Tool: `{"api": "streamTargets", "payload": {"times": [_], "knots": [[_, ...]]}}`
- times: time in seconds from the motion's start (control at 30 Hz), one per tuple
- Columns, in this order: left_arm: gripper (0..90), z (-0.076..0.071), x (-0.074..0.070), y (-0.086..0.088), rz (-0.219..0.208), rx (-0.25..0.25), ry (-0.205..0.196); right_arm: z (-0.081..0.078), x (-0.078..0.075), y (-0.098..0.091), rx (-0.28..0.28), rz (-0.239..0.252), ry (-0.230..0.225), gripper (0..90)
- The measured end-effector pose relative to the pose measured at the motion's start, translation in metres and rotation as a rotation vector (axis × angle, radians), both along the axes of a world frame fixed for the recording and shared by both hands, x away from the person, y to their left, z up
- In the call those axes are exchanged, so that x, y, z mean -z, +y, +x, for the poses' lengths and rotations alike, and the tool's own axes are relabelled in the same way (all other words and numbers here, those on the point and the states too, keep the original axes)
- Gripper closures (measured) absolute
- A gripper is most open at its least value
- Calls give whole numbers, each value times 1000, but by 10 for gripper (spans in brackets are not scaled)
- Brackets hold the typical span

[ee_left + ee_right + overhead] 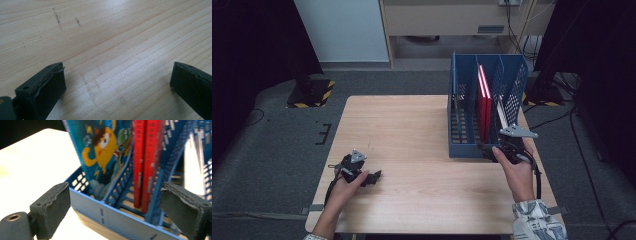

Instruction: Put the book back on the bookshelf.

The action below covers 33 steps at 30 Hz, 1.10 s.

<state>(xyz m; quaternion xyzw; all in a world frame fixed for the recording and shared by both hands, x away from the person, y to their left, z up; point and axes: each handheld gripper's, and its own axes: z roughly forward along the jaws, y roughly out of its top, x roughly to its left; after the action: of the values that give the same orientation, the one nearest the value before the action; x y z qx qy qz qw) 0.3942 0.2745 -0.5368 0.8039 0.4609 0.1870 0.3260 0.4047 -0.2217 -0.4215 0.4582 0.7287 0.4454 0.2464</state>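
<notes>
A blue file rack point(462, 145) stands on the right half of the wooden table point(412, 125). Two red books point(484, 102) stand upright in a middle slot. My right gripper point(493, 150) hovers at the rack's near right corner. In the right gripper view it point(115, 195) is open, with the rack's low front wall point(112, 216) just beyond its jaws and nothing held between them. Behind that wall are a cartoon-covered book point(100, 152) in one slot and the red books point(145, 162) beside it. My left gripper point(374, 176) rests low over the table's near left, open point(117, 72) above bare wood.
A pale thin book or board point(502, 116) leans in the rack's right slot. Dark stands and cables point(552, 90) sit on the grey floor past the table's right edge. Faint pencil marks point(57, 18) show on the wood ahead of the left gripper.
</notes>
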Motion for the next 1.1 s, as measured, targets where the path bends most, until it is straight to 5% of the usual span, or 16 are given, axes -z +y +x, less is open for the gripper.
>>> {"api": "streamTargets", "payload": {"times": [0.5,1.1], "knots": [[0,0,0,0,3,4,1,-15,-4,43,-117,-29,-7,77],[0,-1,0,-1,2,8,0,-32,11,79,-217,-68,33,79]]}}
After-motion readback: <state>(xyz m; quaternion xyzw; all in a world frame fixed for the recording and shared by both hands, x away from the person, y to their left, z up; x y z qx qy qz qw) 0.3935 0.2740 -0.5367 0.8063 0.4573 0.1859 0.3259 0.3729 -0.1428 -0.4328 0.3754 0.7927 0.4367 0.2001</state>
